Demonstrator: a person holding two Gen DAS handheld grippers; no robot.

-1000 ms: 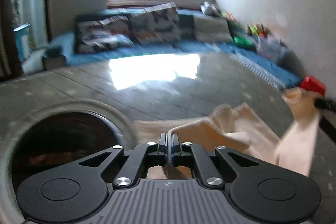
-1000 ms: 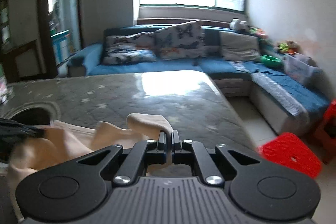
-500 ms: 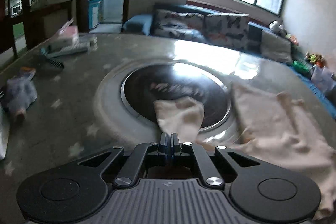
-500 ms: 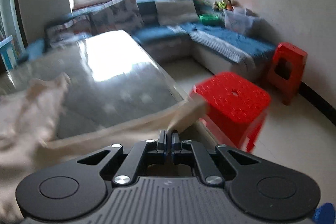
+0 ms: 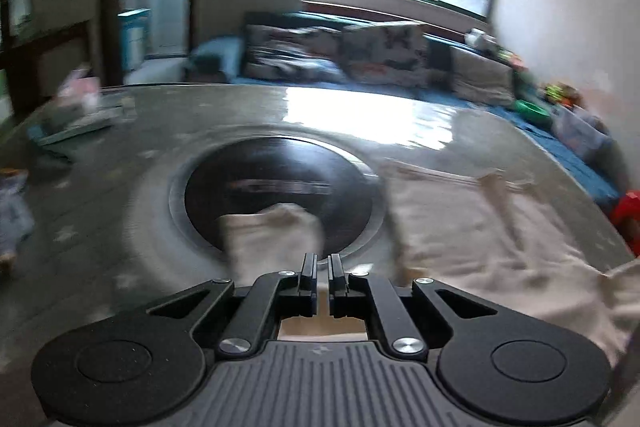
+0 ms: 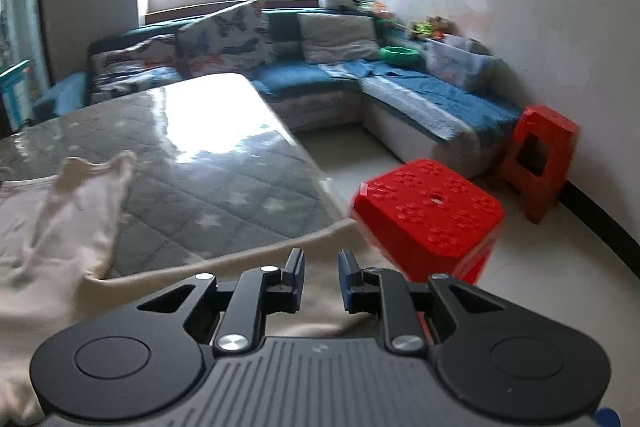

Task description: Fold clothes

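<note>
Grey star-patterned bench (image 6: 208, 187) carries a cream garment (image 5: 480, 227) spread toward three o'clock of a round black hob (image 5: 280, 187). Left claw (image 5: 322, 263) narrowly parted over a sleeve; right claw (image 6: 321, 261) wide above the hem.

A cream garment (image 6: 60, 219) lies on a grey star-patterned table (image 6: 224, 179); red stools (image 6: 428, 219) stand near a blue sofa (image 6: 420, 95).
</note>
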